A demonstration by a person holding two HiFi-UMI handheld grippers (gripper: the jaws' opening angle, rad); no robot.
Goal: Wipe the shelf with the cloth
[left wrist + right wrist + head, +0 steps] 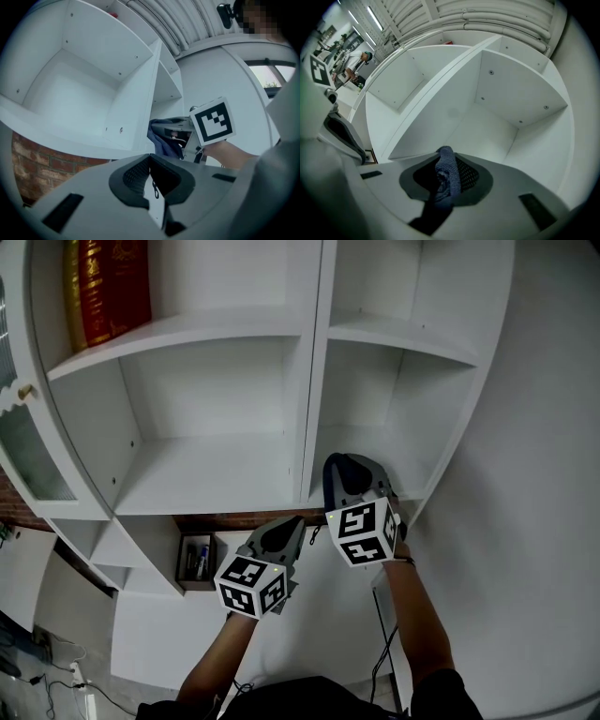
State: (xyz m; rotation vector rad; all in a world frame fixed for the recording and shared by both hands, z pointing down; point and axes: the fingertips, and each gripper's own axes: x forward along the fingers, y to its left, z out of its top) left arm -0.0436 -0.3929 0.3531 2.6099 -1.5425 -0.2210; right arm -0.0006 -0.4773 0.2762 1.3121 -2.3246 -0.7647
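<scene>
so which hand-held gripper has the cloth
The right hand-held gripper: the blue cloth is pinched between its jaws. The left hand-held gripper has nothing between its jaws.

Head view: steeply down on the shelf unit [206,474], with the left gripper [286,532] and right gripper [352,465] near 6 o'clock. Left gripper view: upward from below — right gripper at 3 o'clock. Right gripper view: close, into the right compartment [501,126]. All share the central divider [314,381].
</scene>
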